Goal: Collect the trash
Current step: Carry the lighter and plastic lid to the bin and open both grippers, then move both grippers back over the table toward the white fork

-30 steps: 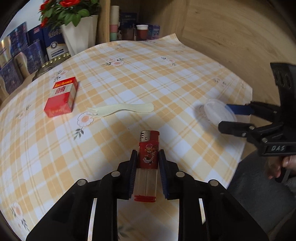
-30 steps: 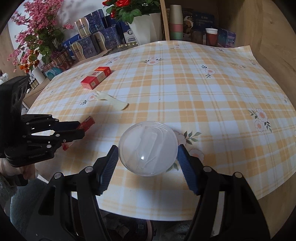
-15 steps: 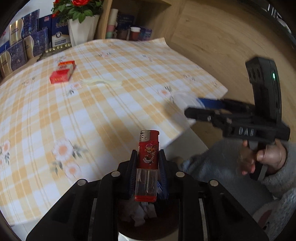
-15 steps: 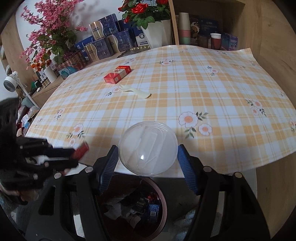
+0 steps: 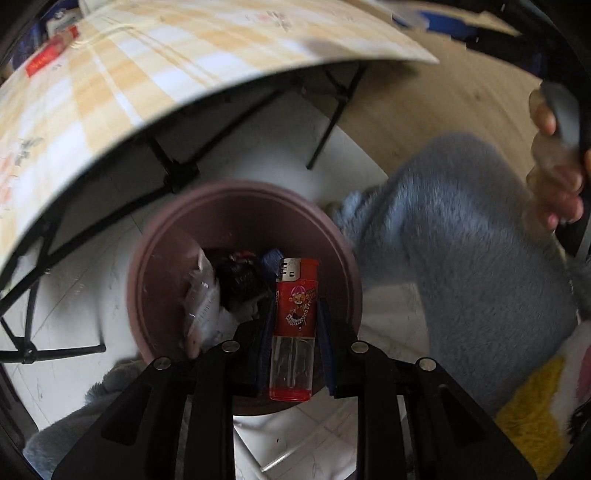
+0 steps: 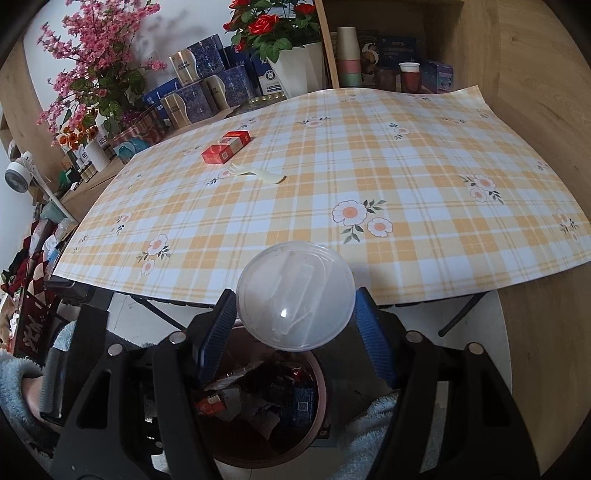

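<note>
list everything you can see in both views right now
lighter: 1, red with clear base, clamped in left gripper above bin
lid: 1, clear round plastic, between right gripper's pads above bin
bin: 1, brownish, on floor below table edge, holding wrappers
table: 1, orange and white plaid cloth with flowers
cigarette pack: 1, red, far part of table
fork: 1, cream, just in front of pack
flowers: red in white pot, pink to the left, behind table
boxes: several, blue and gold, behind table
left gripper: black, blue pads
right gripper: black, blue pads
hand: 1, on right gripper's handle

Lighter (image 5: 294, 325) above bin (image 5: 155, 258)
</note>
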Demonstrator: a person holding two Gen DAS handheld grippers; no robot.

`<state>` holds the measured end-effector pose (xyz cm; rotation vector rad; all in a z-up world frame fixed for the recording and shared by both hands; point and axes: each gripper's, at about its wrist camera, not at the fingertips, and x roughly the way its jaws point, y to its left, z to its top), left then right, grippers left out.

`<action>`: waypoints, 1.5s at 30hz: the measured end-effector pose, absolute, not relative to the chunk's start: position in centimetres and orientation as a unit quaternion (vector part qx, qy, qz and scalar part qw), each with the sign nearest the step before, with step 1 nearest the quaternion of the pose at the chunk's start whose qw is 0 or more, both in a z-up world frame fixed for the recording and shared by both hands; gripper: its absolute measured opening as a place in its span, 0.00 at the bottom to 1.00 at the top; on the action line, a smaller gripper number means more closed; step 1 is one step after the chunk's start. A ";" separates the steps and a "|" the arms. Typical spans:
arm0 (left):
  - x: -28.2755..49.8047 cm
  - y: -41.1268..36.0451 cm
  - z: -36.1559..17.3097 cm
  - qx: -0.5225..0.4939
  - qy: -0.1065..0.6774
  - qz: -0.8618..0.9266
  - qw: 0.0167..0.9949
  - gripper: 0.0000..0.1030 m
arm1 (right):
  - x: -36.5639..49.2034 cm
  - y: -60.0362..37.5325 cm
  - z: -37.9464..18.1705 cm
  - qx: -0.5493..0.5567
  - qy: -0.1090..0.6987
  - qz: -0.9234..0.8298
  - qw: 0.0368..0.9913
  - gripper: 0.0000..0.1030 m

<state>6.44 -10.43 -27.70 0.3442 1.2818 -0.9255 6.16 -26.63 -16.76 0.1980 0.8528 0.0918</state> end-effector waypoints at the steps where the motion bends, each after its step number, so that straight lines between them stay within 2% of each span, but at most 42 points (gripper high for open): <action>1: 6.4 -10.4 -27.9 0.158 0.572 -0.409 0.693 0.26 | 6.0 -26.7 -16.9 0.097 0.414 0.044 0.904 0.64; 3: 6.8 -10.3 -27.7 0.152 0.568 -0.403 0.702 0.37 | 5.6 -26.7 -17.2 0.100 0.417 0.046 0.902 0.64; 5: 7.5 -9.4 -26.8 0.133 0.555 -0.392 0.722 0.58 | 5.4 -26.8 -17.6 0.102 0.420 0.049 0.900 0.64; 8: 8.1 -7.9 -24.8 0.097 0.520 -0.371 0.763 0.73 | 5.0 -26.3 -18.4 0.101 0.427 0.054 0.897 0.64; 13: 8.4 -4.1 -20.3 0.055 0.442 -0.316 0.838 0.87 | 4.5 -24.6 -19.6 0.081 0.435 0.065 0.895 0.64; 20: 7.4 1.9 -15.3 0.018 0.332 -0.220 0.917 0.93 | 4.4 -21.4 -20.9 0.049 0.445 0.096 0.889 0.64; 26: 4.9 3.9 -15.2 0.016 0.279 -0.175 0.944 0.94 | 4.6 -18.8 -22.7 0.019 0.471 0.119 0.874 0.64; 37: 4.5 5.0 -15.6 0.025 0.284 -0.128 0.950 0.94 | 4.8 -15.5 -26.7 -0.063 0.531 0.126 0.836 0.65; 43: 5.2 5.6 -16.3 0.012 0.305 -0.121 0.945 0.94 | 5.1 -15.6 -27.3 -0.064 0.540 0.116 0.831 0.65; 45: 5.3 5.6 -16.3 0.009 0.308 -0.120 0.944 0.94 | 5.2 -15.8 -27.4 -0.060 0.543 0.110 0.830 0.69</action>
